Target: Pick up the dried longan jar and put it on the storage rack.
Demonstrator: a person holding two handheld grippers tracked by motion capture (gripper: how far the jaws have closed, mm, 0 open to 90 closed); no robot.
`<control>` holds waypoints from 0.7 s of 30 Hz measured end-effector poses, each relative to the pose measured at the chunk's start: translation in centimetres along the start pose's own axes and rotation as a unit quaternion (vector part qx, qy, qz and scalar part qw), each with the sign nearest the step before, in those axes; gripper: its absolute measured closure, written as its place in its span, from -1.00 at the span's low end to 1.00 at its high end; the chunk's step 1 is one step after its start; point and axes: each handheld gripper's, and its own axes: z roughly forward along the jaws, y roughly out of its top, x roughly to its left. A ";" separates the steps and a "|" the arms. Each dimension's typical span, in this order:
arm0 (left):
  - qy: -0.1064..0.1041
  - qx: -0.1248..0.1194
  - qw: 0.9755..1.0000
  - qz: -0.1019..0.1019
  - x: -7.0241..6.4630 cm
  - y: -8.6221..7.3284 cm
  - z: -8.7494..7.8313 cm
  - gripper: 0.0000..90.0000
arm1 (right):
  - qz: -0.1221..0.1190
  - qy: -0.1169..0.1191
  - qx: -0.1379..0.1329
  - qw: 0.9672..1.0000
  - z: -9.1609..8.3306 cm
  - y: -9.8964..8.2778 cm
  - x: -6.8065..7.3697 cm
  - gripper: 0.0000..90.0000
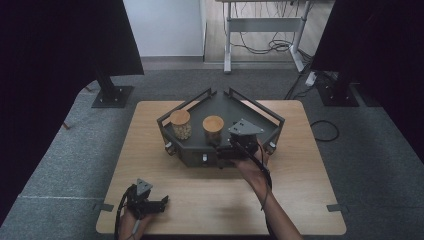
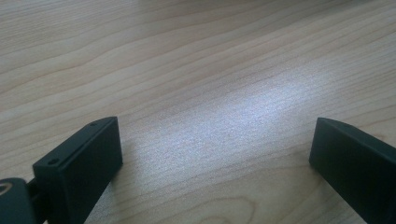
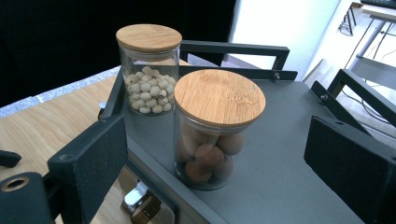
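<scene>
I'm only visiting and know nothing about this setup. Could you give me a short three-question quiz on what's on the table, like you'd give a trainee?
1. True or false: both jars have wooden lids.
2. Which jar stands nearer the right gripper: A, the one with pale round pieces, or B, the one with brown round pieces?
3. What lies under the left gripper?

Key: 1 true. 2 B; it stands ahead of the open jaws, untouched, on the grey tray. 3 Bare wooden table; its jaws are open with nothing between them.

Right forearm (image 1: 280,220) — cut off by the bottom edge
</scene>
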 end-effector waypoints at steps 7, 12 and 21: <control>0.000 0.000 1.000 0.000 0.0 0.0 0.0 -0.95 | -0.003 0.002 -0.002 1.000 -0.8 -0.2 0.1 -0.86; 0.000 0.000 1.000 -0.001 0.0 0.0 0.0 -0.95 | -0.010 0.003 0.001 1.000 -1.2 -0.4 0.3 -0.85; 0.001 0.000 1.000 -0.001 -0.1 0.0 0.0 -0.95 | -0.013 0.000 -0.004 1.000 -2.3 -1.1 0.5 -0.86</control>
